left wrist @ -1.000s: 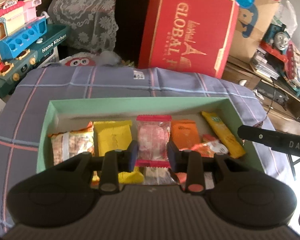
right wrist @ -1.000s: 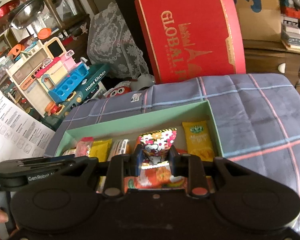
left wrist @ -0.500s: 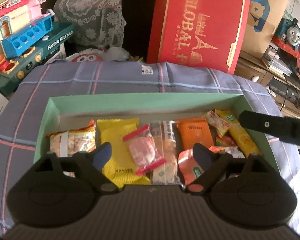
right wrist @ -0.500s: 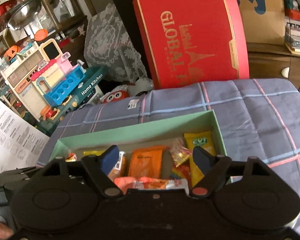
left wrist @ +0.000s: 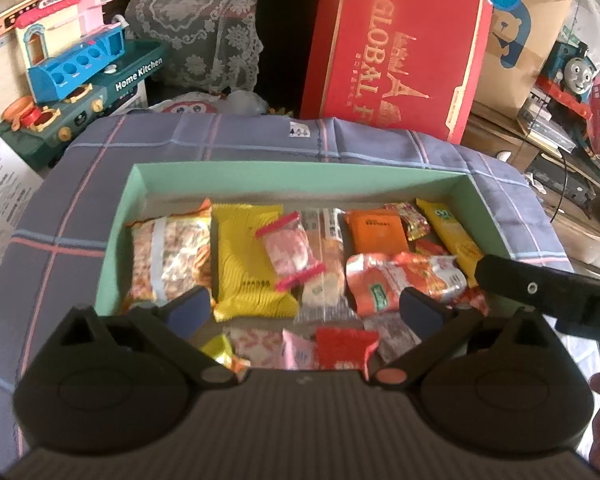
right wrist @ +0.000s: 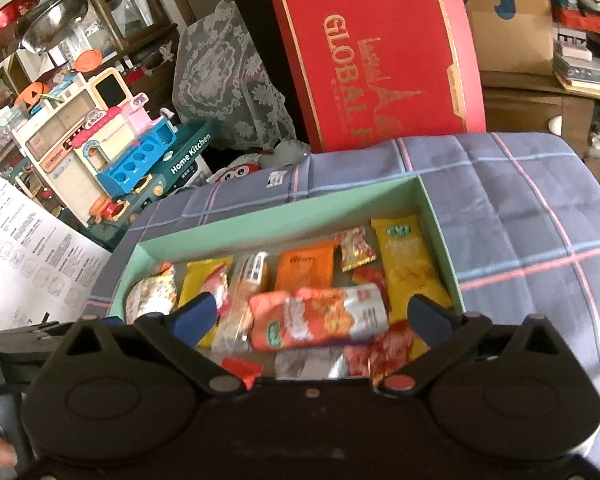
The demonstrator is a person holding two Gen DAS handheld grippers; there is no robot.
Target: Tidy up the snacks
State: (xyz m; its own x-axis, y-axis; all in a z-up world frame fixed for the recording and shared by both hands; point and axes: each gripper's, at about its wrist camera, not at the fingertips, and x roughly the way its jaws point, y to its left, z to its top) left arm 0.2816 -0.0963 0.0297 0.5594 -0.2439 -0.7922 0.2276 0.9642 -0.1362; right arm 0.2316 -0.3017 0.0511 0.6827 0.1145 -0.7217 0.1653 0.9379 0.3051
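Both claws are spreading to full width over the green box (left wrist: 120, 248), nothing pinched in either.

Left claw (left wrist: 306, 304): jaws opening, pads clear of any wrapper. The pink-ended candy (left wrist: 290, 252) lies loose at 12 o'clock of the gap, tilted across the yellow packet (left wrist: 244, 264) and touching the clear-wrapped bar (left wrist: 324, 256). Judgement: it lies skewed like a dropped piece rather than a seated one.

Right claw (right wrist: 312, 316): jaws opening, empty. The orange-and-silver pouch (right wrist: 320, 316) lies crosswise between the pads, on top of neighbouring snacks, untouched by either pad. Small floral sweet (right wrist: 354, 248) sits at 1 o'clock, between the orange sachet (right wrist: 306, 268) and the long yellow pack (right wrist: 404, 264).

Box rests on the plaid-covered tabletop (right wrist: 520, 216), which gives a soft, non-slip base. Snacks line up along the far wall; the near row is a jumble.

Judgement: contents are gathered but not tidy; skewed pieces likely need straightening.

Risk: crinkly wrappers slide on each other.
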